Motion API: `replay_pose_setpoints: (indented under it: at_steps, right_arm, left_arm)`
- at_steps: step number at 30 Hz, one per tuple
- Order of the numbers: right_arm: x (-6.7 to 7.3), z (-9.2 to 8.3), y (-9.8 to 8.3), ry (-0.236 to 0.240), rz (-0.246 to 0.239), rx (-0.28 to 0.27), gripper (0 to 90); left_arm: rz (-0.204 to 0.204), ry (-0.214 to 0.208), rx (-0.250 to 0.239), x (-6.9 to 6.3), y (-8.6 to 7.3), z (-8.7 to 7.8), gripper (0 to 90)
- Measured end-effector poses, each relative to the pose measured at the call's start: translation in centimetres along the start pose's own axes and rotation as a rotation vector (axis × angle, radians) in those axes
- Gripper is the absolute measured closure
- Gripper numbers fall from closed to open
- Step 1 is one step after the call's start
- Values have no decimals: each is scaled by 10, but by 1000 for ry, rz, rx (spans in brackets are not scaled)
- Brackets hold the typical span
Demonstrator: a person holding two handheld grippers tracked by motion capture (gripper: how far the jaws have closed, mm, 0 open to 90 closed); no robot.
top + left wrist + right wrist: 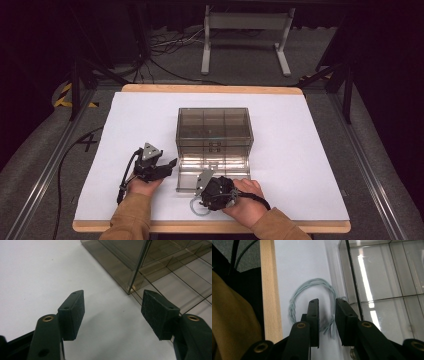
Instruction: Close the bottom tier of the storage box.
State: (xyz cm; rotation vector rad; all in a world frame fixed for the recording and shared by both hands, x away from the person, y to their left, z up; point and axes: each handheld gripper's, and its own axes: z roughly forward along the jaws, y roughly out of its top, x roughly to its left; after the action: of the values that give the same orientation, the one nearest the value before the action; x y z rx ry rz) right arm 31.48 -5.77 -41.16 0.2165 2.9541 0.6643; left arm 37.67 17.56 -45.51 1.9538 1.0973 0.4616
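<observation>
Pale grey-green cord [312,293], coiled in a loose ring, lies on the white sheet [125,150] at the lower middle of the high view, just beside the smoky plastic box [215,131]. It looks light and floppy, likely to sag, so pinching the bunched strands seems best. Right gripper [327,305] hovers over it, jaws narrowly parted, grasping nothing. Left gripper [112,306] gapes wide, empty

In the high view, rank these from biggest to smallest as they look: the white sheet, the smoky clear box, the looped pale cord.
1. White sheet, covering most of the tabletop.
2. Smoky clear box, with its drawer pulled out toward the person.
3. Looped pale cord, partly hidden beneath the right tool.
</observation>
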Motion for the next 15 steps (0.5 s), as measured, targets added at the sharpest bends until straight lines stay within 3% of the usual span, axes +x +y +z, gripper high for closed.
replay_pose_setpoints:
  at_steps: [4, 11, 15]
  right_arm:
    - [1, 5, 2, -32, -4, 18, 739]
    - [2, 11, 3, -45, -8, 30, 746]
    - [2, 12, 3, -30, 13, 35, 798]
  left_arm:
    - [2, -2, 2, 0, 0, 0, 361]
    - [3, 0, 1, 0, 0, 0, 361]
    - [4, 0, 1, 0, 0, 0, 361]
